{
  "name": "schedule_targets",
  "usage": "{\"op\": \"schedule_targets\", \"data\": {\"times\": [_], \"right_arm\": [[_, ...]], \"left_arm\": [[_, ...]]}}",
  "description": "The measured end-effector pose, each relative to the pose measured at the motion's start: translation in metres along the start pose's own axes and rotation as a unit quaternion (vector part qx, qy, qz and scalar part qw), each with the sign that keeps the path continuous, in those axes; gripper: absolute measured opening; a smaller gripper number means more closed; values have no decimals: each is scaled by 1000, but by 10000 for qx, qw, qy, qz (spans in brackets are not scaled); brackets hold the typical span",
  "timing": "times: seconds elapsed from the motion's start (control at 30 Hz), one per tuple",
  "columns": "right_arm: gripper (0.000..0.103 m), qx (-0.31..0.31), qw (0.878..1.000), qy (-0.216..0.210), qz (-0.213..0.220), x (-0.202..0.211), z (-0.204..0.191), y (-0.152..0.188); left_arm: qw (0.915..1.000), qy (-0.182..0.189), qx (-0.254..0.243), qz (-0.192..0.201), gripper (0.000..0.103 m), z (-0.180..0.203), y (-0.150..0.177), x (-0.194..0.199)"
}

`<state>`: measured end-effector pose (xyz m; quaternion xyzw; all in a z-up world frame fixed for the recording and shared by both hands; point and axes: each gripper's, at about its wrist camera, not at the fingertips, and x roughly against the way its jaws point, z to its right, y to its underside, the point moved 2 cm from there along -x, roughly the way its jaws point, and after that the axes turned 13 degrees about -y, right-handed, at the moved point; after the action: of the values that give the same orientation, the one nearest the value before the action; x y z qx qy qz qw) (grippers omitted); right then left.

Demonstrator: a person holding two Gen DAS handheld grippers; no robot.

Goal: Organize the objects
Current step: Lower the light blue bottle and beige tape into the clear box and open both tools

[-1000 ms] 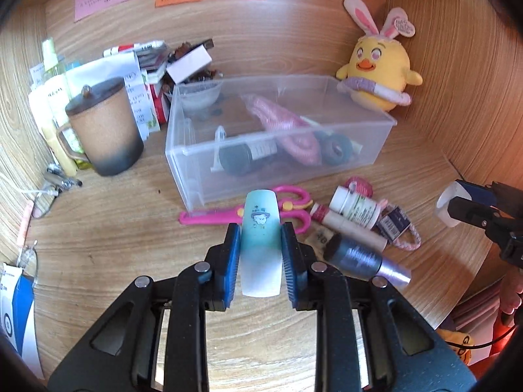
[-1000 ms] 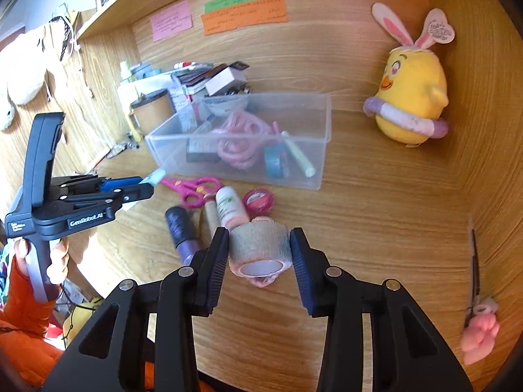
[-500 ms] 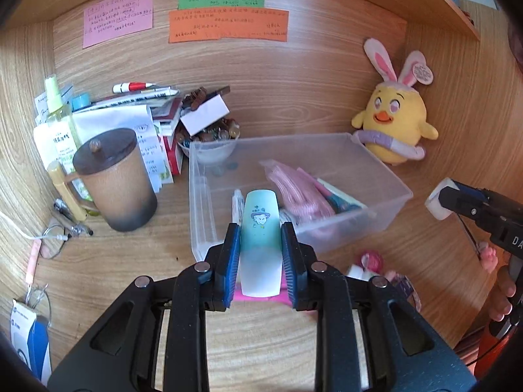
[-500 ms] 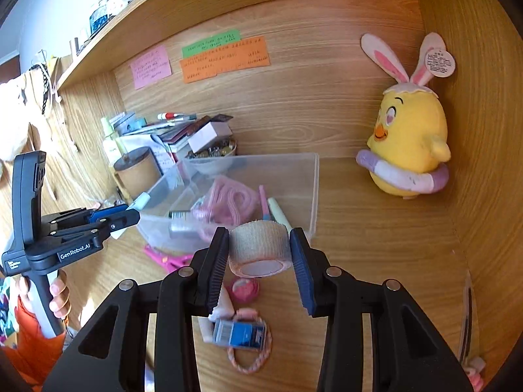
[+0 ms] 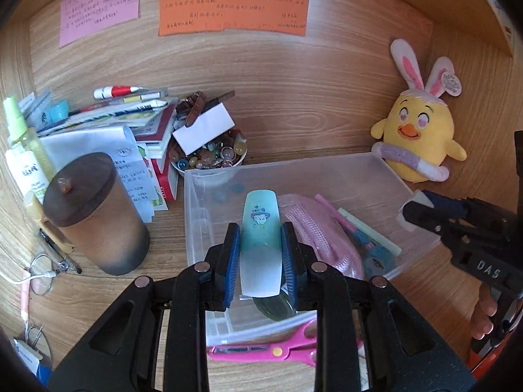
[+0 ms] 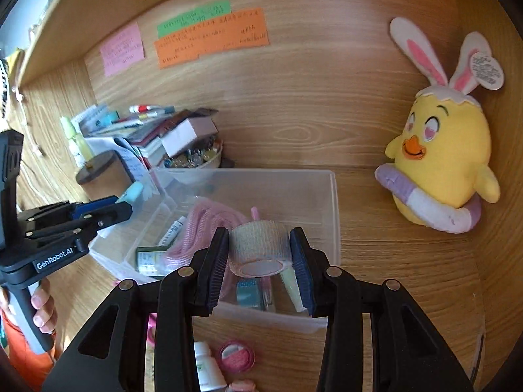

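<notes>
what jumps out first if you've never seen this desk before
The yellow chick plush with bunny ears stands out, sitting against the wooden wall right of the clear plastic bin. Over the bin, the left tongs grip a teal-and-white tube and the right tongs grip a beige bandage roll. Pink, green and orange notes are stuck on the back wall.

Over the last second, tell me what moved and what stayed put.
Both grippers carried their loads forward from over the loose items to above the clear bin: left gripper with the teal tube, right gripper with the bandage roll. Both grips stayed shut; nothing was released.
</notes>
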<state>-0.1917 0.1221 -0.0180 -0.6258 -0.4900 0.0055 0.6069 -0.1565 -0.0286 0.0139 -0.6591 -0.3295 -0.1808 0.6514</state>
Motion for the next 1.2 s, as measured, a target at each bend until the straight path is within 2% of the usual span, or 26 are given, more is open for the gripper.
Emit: {"op": "schedule_targets", "data": {"times": [0.17, 0.4, 0.47, 0.53, 0.63, 0.77, 0.83, 0.9, 1.03, 1.13, 1.2], "right_arm": [[35, -67, 9994, 60, -325, -30, 6, 3], [36, -60, 9987, 36, -513, -42, 8, 6], [37, -87, 9983, -32, -583, -43, 7, 7], [42, -90, 9983, -65, -575, -40, 6, 8], [51, -48, 9990, -82, -436, -28, 1, 8], [54, 88, 9997, -50, -208, -6, -8, 10], [61, 142, 9998, -46, -95, 9, -14, 14], [65, 173, 9998, -48, -17, 21, -16, 19], [66, 288, 9996, 41, 73, 44, -23, 35], [66, 290, 9996, 1, 65, 56, -26, 50], [66, 266, 9996, -24, 21, 61, -26, 60]], "left_arm": [[9996, -30, -41, -271, 25, 1, -2, -26], [9988, 96, 42, -474, 26, -3, 1, -36], [9987, 160, 89, -478, 31, -6, 0, -31], [9990, 180, 116, -405, 48, -7, 1, -23], [9997, 115, 75, -203, 61, -6, 4, -5], [10000, 91, -12, -20, 76, -3, 16, 23], [10000, 65, -54, 43, 87, -2, 25, 35], [9998, -26, -129, 121, 92, 0, 35, 47], [9992, -143, -299, 208, 97, 8, 60, 68], [9994, 25, -341, 59, 99, 14, 83, 76], [9991, 213, -332, -179, 99, 19, 99, 75]]}}
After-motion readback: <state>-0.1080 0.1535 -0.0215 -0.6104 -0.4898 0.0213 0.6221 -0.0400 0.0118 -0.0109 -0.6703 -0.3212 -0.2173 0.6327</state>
